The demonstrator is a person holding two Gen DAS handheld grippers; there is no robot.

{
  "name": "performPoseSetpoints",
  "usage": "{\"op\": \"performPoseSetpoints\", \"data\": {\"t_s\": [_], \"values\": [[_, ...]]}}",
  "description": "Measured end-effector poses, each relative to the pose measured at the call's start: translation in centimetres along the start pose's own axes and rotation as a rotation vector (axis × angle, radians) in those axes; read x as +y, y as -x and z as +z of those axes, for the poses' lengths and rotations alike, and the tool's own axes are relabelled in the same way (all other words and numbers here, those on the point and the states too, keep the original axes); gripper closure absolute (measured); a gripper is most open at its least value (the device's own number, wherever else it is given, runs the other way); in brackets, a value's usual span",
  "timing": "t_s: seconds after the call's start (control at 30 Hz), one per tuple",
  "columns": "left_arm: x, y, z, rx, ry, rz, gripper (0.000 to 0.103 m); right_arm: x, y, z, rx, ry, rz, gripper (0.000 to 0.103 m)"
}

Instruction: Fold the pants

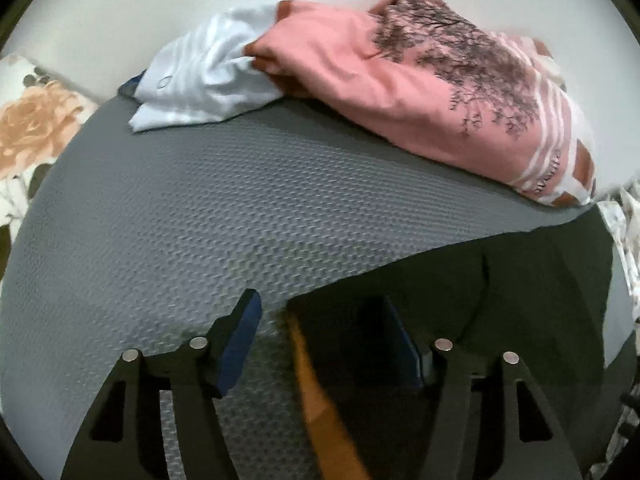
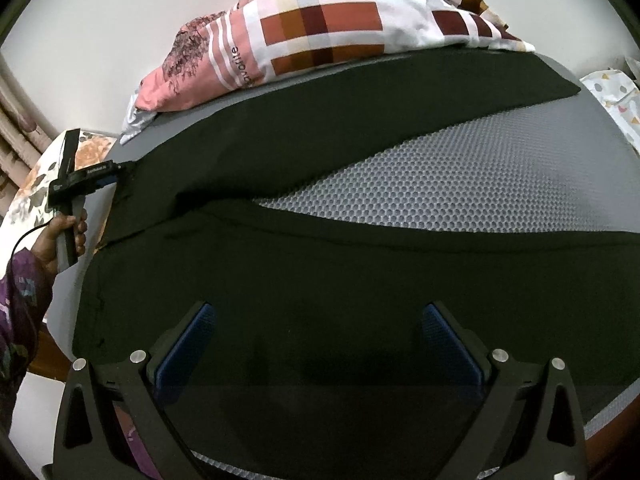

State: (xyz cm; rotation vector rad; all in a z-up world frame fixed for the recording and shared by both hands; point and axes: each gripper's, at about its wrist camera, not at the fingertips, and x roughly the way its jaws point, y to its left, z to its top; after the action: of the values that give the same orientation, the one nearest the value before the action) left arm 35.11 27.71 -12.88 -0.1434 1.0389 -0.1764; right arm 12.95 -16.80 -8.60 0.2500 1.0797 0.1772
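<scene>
Now we see left gripper [image 1: 320,320] parted, pants [image 1: 520,280] corner between jaws; right gripper [image 2: 316,332] wide over pants, empty.

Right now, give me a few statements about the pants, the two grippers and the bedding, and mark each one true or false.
1. The pants are dark and lie spread with their two legs apart in a V. True.
2. The right gripper is clamped shut on the fabric. False: its jaws stand wide open over the pants.
3. The pants lie on a grey textured mat. True.
4. The left gripper is at the tip of a trouser leg. False: it is at the waist end, open, with the pants' edge between its fingers.
5. A pink pillow with a tree print lies at the far side of the mat. True.
6. The pillow lies on the nearer leg. False: it lies beyond the farther leg.
</scene>
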Motion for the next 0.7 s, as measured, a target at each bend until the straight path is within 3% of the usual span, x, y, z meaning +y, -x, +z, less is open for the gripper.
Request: {"op": "performPoseSetpoints", "data": {"t_s": [0.13,0.2,0.33,0.4,0.6,0.7], "values": [[-1.2,0.2,-0.1,-0.006,0.005,0.012,0.084,-0.1,-0.4,-0.1,0.009,-0.005,0.007,0.000],[-1.4,1.3,-0.5,-0.052,0.026,0.017,0.092,-0.1,-0.3,0.2,0.003,-0.002,0.009,0.000],[-3.0,4.8,-1.9,-0.163,0.019,0.009,0.093,-1.1,0.0,2.4,-0.012,-0.049,0.079,0.000],[-4.5,6.7,-2.7,-0.213,-0.002,-0.011,0.093,-2.0,0.0,4.2,-0.018,-0.111,0.159,0.000],[-9.8,13.1,-7.9,-0.358,-0.097,-0.067,0.093,-6.7,-3.2,10.5,0.036,-0.400,0.504,0.000],[-11.7,15.5,-11.1,-0.396,-0.114,-0.117,0.093,-8.1,-5.1,13.8,0.050,-0.471,0.589,0.000]]}}
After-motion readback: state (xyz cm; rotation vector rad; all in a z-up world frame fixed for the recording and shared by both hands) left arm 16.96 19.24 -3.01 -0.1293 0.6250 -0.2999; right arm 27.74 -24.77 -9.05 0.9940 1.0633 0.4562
